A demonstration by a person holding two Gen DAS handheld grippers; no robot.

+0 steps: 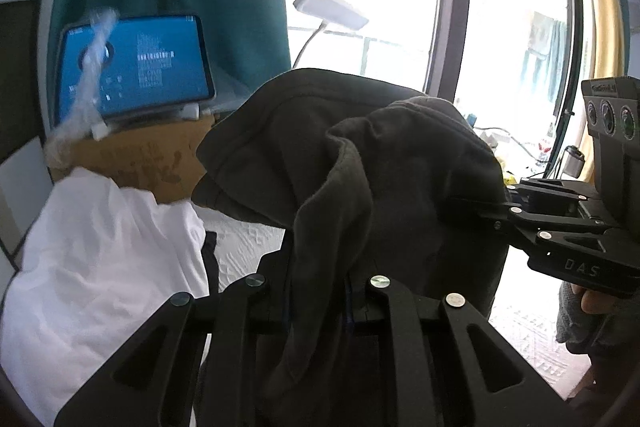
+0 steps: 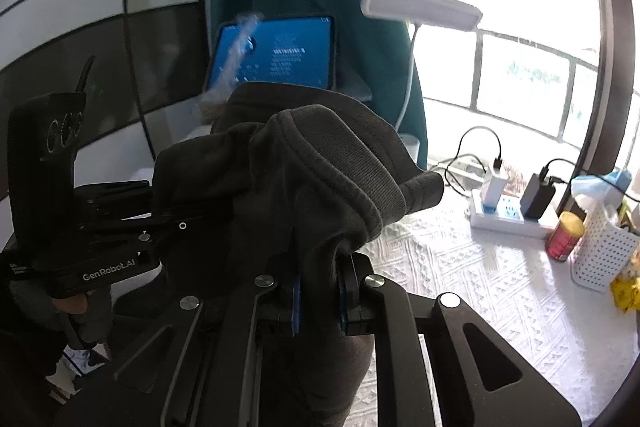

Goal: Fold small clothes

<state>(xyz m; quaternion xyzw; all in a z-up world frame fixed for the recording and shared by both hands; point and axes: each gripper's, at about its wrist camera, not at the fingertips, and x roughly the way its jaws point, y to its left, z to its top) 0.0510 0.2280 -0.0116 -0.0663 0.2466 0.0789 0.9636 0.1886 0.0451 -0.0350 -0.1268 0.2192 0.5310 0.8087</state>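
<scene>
Both grippers hold one dark grey piece of clothing [image 1: 400, 163] up in the air above the table [image 2: 460, 267]. The left gripper [image 1: 320, 291] pinches a bunched edge of the cloth between its fingers. The right gripper [image 2: 320, 291] pinches another edge the same way, and its blue pads [image 2: 297, 303] press on the cloth. The cloth hangs between them. A white piece of clothing [image 1: 100, 259] lies on the table to the left
</scene>
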